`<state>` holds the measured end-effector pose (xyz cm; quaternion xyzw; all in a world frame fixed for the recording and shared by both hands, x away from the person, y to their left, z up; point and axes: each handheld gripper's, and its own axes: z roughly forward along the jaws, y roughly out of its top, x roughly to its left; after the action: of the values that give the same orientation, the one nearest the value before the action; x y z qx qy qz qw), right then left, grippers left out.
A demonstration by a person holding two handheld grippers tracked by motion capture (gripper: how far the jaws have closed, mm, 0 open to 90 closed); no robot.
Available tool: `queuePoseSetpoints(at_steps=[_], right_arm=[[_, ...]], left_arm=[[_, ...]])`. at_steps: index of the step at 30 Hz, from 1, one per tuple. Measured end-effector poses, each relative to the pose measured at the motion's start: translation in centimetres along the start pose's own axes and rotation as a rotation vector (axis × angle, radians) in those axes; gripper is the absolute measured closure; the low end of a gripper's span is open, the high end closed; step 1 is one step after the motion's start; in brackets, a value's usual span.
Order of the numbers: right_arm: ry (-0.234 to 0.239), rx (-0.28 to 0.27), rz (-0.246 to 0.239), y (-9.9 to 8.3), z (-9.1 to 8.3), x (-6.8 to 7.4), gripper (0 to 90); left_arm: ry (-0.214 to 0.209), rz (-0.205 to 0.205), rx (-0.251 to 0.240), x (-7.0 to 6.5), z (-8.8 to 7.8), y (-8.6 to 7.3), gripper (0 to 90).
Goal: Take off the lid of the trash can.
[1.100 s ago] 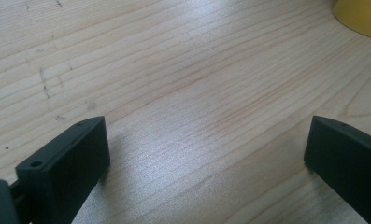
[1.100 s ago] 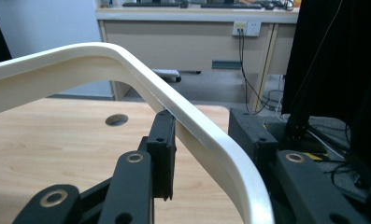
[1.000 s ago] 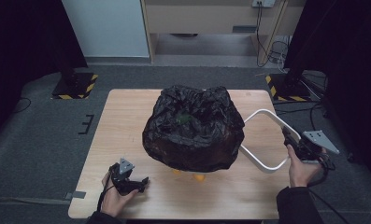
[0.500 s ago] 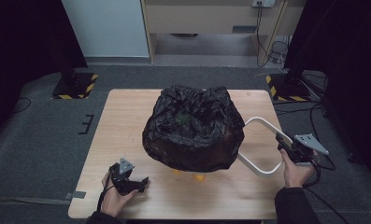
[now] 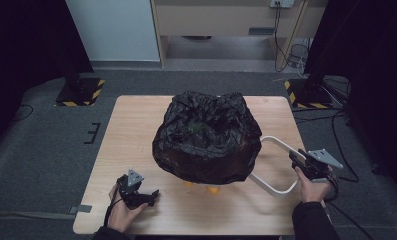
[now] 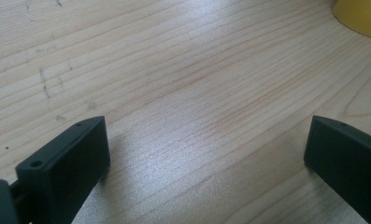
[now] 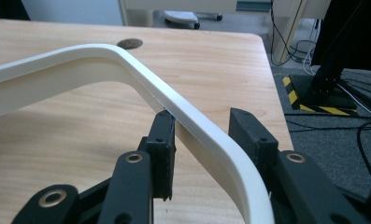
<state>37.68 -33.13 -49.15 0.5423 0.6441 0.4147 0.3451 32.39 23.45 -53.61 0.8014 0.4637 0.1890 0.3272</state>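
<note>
While the pale wooden table (image 5: 136,130) is lit evenly from above, the room around it is kept dark; grey carpet (image 5: 46,150) is seen on every side, two black stand bases edged in yellow and black stripes (image 5: 81,92) are set on the floor beyond the far corners, and a light panel (image 5: 113,30) and a wooden desk frame (image 5: 226,20) are seen at the back wall, with cables (image 5: 291,52) hung beside them. A bulky black plastic bag (image 5: 206,137) is rested at the middle of the table, and small orange pieces (image 5: 213,190) are glimpsed under its near edge. A white loop handle (image 5: 278,145) is extended from the bag toward the table's right edge, lying low over the wood; it is straddled by the right gripper (image 5: 300,159), whose jaws are parted around the bar, one pad being set against it and the other held just clear, so no firm grip is shown. The left gripper (image 5: 153,194) is held near the front left of the table, its jaws spread wide over bare wood grain, with nothing between them; a yellow rim (image 6: 360,16) is caught at the corner of the left gripper view.
</note>
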Motion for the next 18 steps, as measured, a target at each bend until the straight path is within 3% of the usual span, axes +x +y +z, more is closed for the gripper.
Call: queuePoseSetpoints(at_steps=[4, 12, 18], right_arm=[[0.006, 0.043, -0.004, -0.8, 0.1, 0.1, 62.1], [0.019, 0.109, -0.062, -1.9, 0.7, 0.2, 62.0], [0.022, 0.142, -0.066, -2.6, 0.9, -0.3, 61.8]], left_arm=[[0.000, 0.000, 0.000, 0.0, 0.0, 0.0, 0.0], [0.000, 0.000, 0.000, 0.0, 0.0, 0.0, 0.0], [0.000, 0.000, 0.000, 0.0, 0.0, 0.0, 0.0]])
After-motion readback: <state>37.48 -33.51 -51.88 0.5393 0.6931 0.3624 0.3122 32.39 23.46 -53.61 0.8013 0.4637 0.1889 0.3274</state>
